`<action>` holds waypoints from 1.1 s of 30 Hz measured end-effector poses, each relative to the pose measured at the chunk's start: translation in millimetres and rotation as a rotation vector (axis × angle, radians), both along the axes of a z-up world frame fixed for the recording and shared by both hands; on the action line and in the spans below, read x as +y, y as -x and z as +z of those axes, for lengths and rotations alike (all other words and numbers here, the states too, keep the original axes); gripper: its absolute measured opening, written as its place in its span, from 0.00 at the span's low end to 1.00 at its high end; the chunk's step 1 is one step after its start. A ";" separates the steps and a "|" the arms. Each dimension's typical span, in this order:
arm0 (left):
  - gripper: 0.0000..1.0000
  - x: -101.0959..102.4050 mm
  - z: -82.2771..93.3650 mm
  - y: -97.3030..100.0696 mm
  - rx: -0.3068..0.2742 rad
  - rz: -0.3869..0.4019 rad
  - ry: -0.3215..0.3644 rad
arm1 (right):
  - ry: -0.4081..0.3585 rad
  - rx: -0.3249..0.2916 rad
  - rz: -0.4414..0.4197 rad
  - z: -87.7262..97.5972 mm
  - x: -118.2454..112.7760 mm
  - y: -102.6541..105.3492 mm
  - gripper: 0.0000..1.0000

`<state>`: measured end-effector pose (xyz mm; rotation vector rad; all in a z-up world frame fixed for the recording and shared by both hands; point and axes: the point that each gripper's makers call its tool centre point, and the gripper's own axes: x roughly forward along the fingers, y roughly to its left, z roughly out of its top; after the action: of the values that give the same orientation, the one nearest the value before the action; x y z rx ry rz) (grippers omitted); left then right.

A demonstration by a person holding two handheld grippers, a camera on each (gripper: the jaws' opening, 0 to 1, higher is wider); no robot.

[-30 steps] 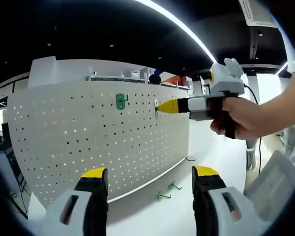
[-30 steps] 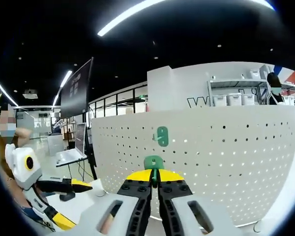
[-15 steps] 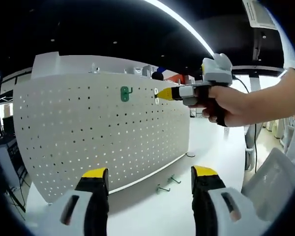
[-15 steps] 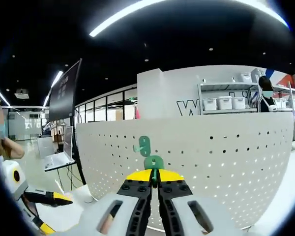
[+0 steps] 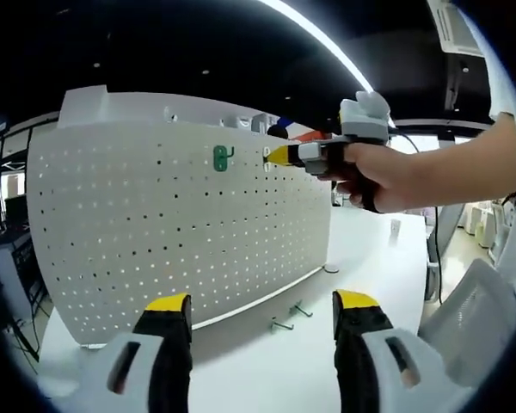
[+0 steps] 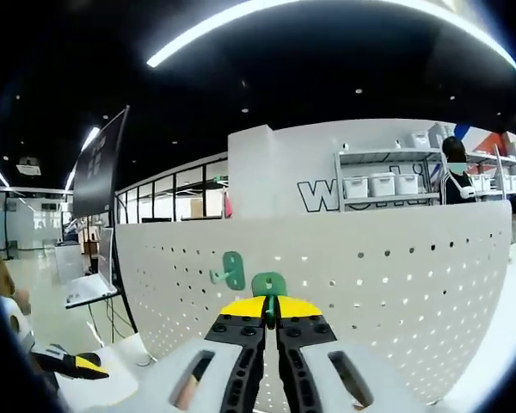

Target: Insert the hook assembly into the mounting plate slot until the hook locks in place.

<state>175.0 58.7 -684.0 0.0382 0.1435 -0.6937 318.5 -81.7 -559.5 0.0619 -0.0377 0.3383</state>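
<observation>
My right tool (image 6: 271,311) has its jaws pinched together on a green hook (image 6: 268,285), held at the tips right against the white pegboard (image 6: 396,292). A second green hook (image 6: 230,270) already hangs on the board just beside it, to the view's left. In the left gripper view I see the right tool (image 5: 275,156) near the board's top edge. My left tool (image 5: 262,303) stands wide open, holding nothing, above the tabletop (image 5: 267,370), where spare hooks (image 5: 291,317) lie.

The left hand-held gripper (image 5: 262,314) hangs open over the desk (image 5: 258,370). The right hand-held gripper (image 5: 271,156) touches the pegboard (image 5: 172,232) beside a green hook (image 5: 222,157); two hooks (image 5: 291,317) lie below.
</observation>
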 end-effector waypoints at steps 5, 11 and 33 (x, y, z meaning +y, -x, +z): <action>0.68 0.5 -1.9 0.6 0.003 0.000 -0.001 | -0.006 -0.024 -0.017 5.2 -0.1 -6.1 0.01; 0.68 1.4 -3.1 0.8 0.003 0.001 -0.003 | -0.006 -0.041 -0.030 7.2 1.3 -13.4 0.01; 0.66 3.8 -2.7 1.7 0.015 0.010 -0.002 | -0.005 -0.070 -0.047 12.7 6.2 -35.9 0.01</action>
<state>173.3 62.5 -686.7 0.0343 0.1586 -0.6837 354.4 -75.5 -546.7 0.0538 -0.1094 0.2938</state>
